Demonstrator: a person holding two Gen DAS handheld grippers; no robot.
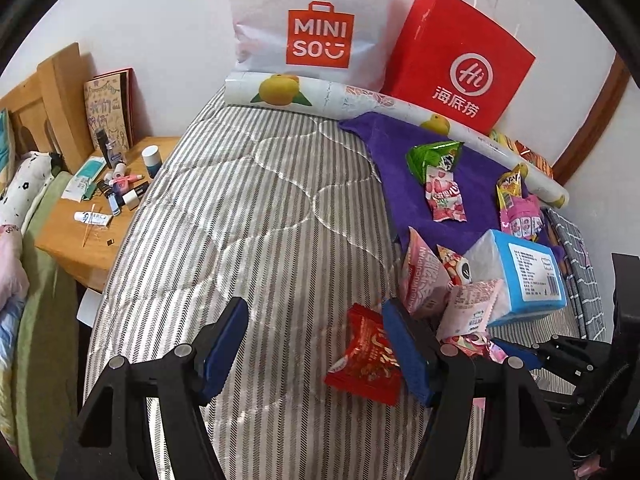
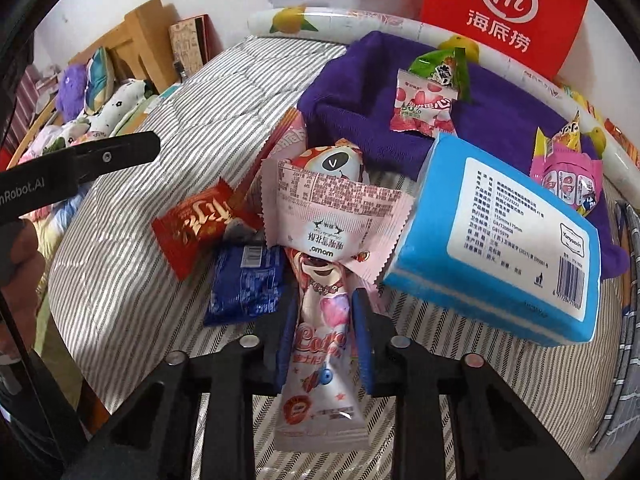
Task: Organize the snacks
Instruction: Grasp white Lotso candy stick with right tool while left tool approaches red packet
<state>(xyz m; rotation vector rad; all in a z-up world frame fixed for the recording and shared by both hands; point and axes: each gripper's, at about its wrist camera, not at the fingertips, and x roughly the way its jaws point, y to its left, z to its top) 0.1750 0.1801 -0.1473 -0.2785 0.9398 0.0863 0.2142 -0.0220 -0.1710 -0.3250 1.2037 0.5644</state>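
Our right tool point(image 2: 320, 344) is clenched on a long pink cartoon-printed snack sachet point(image 2: 320, 320) atop the striped bed point(image 2: 132, 300), probably to lift it from the pile; our left tool point(image 1: 316, 344) hangs released beside a red foil packet point(image 1: 366, 360).

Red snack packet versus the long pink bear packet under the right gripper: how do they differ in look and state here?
The red snack packet is short, squarish and solid red with gold lettering; the long pink bear packet is a narrow strip printed with a cartoon bear.

The red packet lies free on the striped quilt, touched by neither gripper; the bear packet is clamped in the right gripper.

Both are sealed wrappers at the edge of the same snack pile.
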